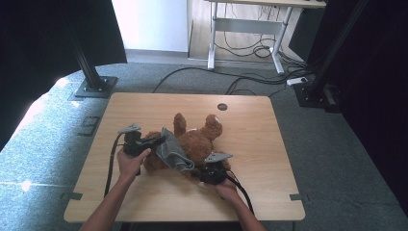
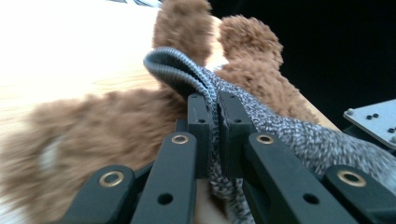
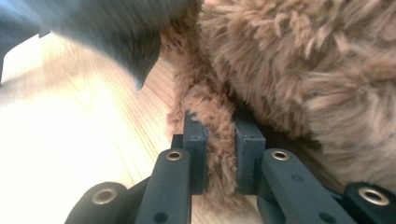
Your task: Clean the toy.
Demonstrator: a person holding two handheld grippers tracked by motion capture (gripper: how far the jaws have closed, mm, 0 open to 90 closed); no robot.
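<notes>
A brown teddy bear (image 1: 197, 139) lies on its back in the middle of the wooden table (image 1: 250, 144), legs pointing away from me. A grey knitted garment (image 1: 174, 153) drapes across its left side. My left gripper (image 1: 161, 141) is shut on the edge of that grey knit (image 2: 212, 100), its jaws pinching the fabric above the bear's brown fur (image 2: 93, 135). My right gripper (image 1: 204, 168) sits at the bear's near side, shut on a tuft of a furry limb (image 3: 217, 135) that sticks up between its jaws. The grey garment (image 3: 116, 32) hangs blurred above it.
A round cable hole (image 1: 222, 107) marks the table's far edge. Black frame posts (image 1: 89, 72) stand on the carpet left and right. A desk's legs (image 1: 211, 43) and loose cables (image 1: 250, 48) lie beyond. Bare wood spreads around the bear on every side.
</notes>
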